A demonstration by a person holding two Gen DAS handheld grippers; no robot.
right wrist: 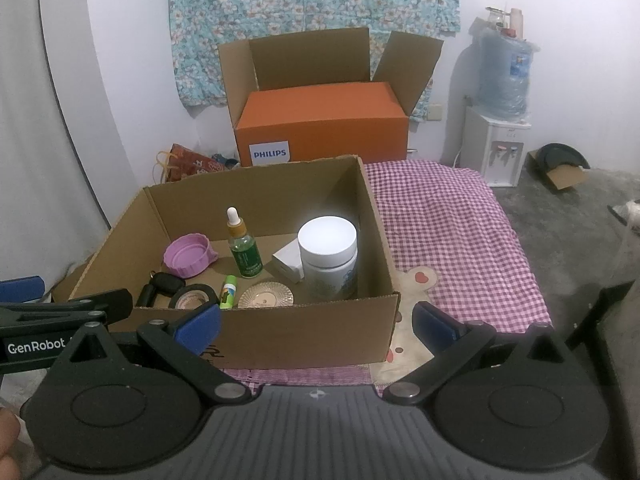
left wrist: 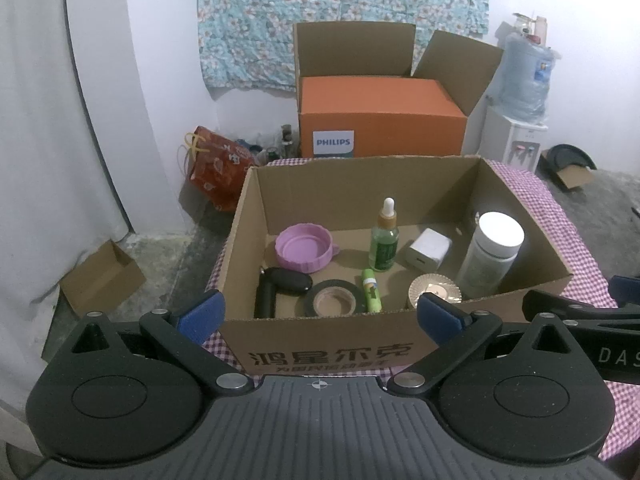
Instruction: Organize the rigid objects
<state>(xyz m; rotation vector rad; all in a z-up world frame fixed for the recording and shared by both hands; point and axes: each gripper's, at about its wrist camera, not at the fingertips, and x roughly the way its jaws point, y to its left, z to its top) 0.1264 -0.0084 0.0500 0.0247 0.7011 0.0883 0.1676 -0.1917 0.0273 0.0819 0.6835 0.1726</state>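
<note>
From the left wrist view, the left tongs [left wrist: 318, 312] stood spread wide and held nothing, hanging just before the near wall of the cardboard box [left wrist: 320, 344] on the checked cloth [left wrist: 532, 196]. All the small things lay inside the box: a purple lid [left wrist: 304, 249], a green dropper bottle [left wrist: 384, 246] standing upright, a white charger [left wrist: 428, 249], a tall white-capped jar [left wrist: 490, 254], a black key fob [left wrist: 290, 281], a roll of black tape [left wrist: 333, 300] lying flat, a green lip balm [left wrist: 371, 290] and a small ribbed dish [left wrist: 435, 290].

From the right wrist view, the right tongs [right wrist: 316, 320] were likewise spread and empty, near the box's right front corner. The cloth beside the box looked bare, so the things already lay gathered; whether they were to stay or come out, I could not judge.

The bottle looked like glass, slick and fragile, best taken round its body below the dropper. The jar seemed the heaviest, and I would have gripped it under its cap. The tape was stiff and light, easy across its rim.
</note>
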